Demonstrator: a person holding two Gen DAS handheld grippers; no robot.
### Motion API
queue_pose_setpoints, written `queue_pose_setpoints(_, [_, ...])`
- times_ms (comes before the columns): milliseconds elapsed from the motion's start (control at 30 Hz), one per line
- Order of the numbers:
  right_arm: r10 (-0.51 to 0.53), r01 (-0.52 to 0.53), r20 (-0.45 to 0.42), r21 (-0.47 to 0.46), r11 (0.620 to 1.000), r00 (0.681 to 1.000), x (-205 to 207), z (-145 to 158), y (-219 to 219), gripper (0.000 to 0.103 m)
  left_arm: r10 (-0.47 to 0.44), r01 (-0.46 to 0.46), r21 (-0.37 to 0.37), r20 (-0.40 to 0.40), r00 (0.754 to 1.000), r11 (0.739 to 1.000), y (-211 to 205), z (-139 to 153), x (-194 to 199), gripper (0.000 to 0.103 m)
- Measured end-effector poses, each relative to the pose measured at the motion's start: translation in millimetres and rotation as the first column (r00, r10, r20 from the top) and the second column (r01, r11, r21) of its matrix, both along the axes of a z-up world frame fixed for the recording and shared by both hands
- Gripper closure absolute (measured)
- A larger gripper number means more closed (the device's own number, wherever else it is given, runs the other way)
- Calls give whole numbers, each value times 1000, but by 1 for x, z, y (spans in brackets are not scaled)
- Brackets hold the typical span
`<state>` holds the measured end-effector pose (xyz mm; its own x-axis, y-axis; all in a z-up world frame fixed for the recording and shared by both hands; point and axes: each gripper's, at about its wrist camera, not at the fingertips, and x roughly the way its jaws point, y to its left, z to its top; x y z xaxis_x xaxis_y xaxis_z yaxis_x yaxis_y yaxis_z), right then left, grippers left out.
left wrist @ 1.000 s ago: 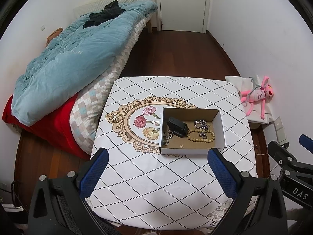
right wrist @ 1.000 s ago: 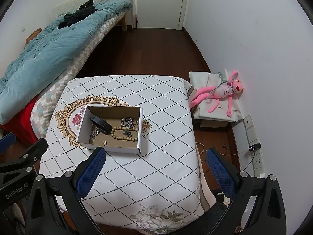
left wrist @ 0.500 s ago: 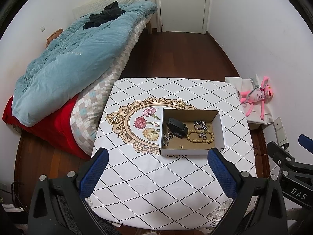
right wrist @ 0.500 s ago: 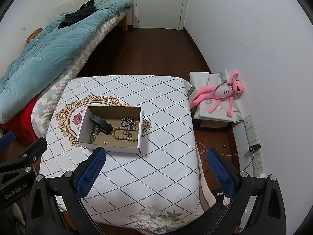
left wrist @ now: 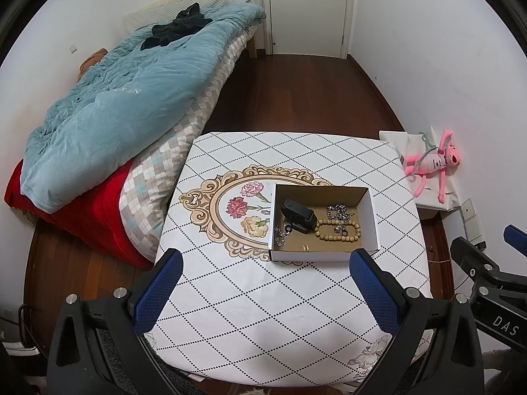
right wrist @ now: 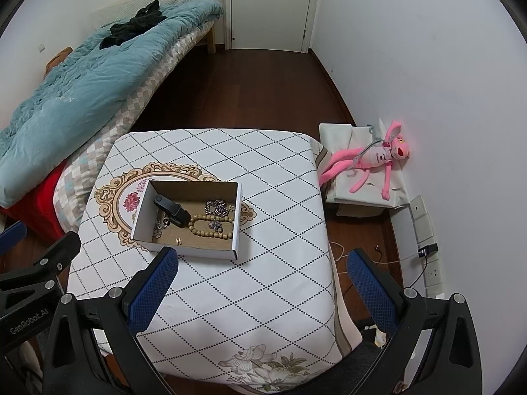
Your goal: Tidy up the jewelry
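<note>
Jewelry lies loose in an open cardboard box [left wrist: 369, 227] that sits on the table [left wrist: 263, 312], toward the table's right half as the left wrist view has it, partly over the oval floral print on the tablecloth. Inside the box we note a wooden bead bracelet [left wrist: 337, 232] on the floor of the box, a silver chain [left wrist: 337, 212] just behind it, a black band [left wrist: 298, 215] leaning at the left, a second tangle of silver chain [left wrist: 281, 232] at the left wall, and a small ring [left wrist: 305, 247] near the front wall. The same contents appear in the right wrist view, with the bead bracelet [right wrist: 210, 225] right of the black band [right wrist: 173, 211].

We find the left gripper [left wrist: 263, 293] hovering above the near table edge, its blue-padded fingers [left wrist: 158, 291] spread wide and holding nothing, well short of the box. The right gripper [right wrist: 260, 293] is likewise released, fingers [right wrist: 370, 291] wide apart and empty, positioned over the table's right front corner, the box ahead and to its left.

Surroundings recorded: a bed with a blue quilt [left wrist: 115, 108] to the left of the table, a pink plush toy [right wrist: 372, 163] on a white box against the right wall, and a closed white door [left wrist: 308, 10] at the far end.
</note>
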<state>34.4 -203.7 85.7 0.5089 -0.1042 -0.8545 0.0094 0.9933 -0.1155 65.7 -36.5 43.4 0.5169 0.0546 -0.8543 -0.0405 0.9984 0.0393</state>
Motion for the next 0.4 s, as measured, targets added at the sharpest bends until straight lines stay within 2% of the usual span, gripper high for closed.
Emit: queue_pose_setpoints(400, [1, -1, 0, 0, 1000, 1000, 0, 1, -1, 0, 7, -7, 1, 2, 1000, 1000, 1, 6, 0, 0])
